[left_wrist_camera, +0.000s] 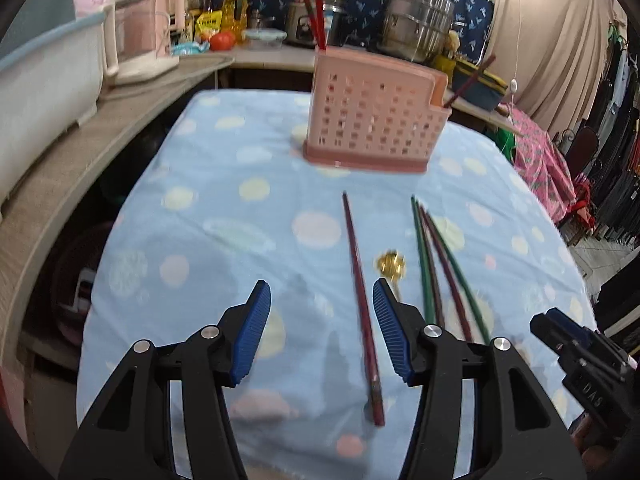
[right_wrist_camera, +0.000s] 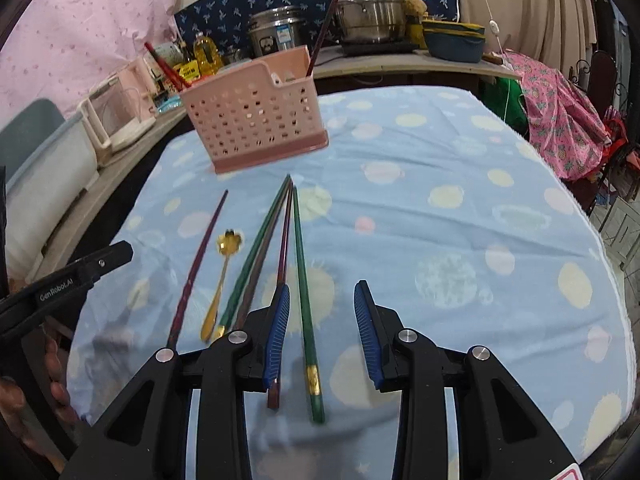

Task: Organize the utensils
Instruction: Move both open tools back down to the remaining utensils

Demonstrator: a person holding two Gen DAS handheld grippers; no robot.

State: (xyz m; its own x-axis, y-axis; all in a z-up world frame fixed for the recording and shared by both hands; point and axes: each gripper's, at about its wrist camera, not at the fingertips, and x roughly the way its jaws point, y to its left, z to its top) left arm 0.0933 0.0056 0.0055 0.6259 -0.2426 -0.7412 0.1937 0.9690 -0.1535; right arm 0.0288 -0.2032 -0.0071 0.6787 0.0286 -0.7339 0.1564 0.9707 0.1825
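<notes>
A pink perforated utensil basket (left_wrist_camera: 370, 118) stands on the blue dotted cloth, with red chopsticks (left_wrist_camera: 314, 12) standing in it; it also shows in the right wrist view (right_wrist_camera: 256, 118). A single dark red chopstick (left_wrist_camera: 362, 304) lies between the jaws of my open, empty left gripper (left_wrist_camera: 322, 328). A gold spoon (left_wrist_camera: 391, 266) lies right of it. A bunch of green and maroon chopsticks (left_wrist_camera: 444, 272) lies further right. In the right wrist view, my right gripper (right_wrist_camera: 320, 332) is open over a green chopstick (right_wrist_camera: 304, 300), with the spoon (right_wrist_camera: 224, 276) and red chopstick (right_wrist_camera: 196, 268) to its left.
A counter behind the table holds steel pots (left_wrist_camera: 416, 20), an oil bottle (left_wrist_camera: 234, 10), a tomato (left_wrist_camera: 222, 40) and a blue lunch box (right_wrist_camera: 454, 42). A pale tub (left_wrist_camera: 44, 80) and a pink appliance (left_wrist_camera: 140, 36) sit on the left shelf. The table edge drops off at right (right_wrist_camera: 592, 216).
</notes>
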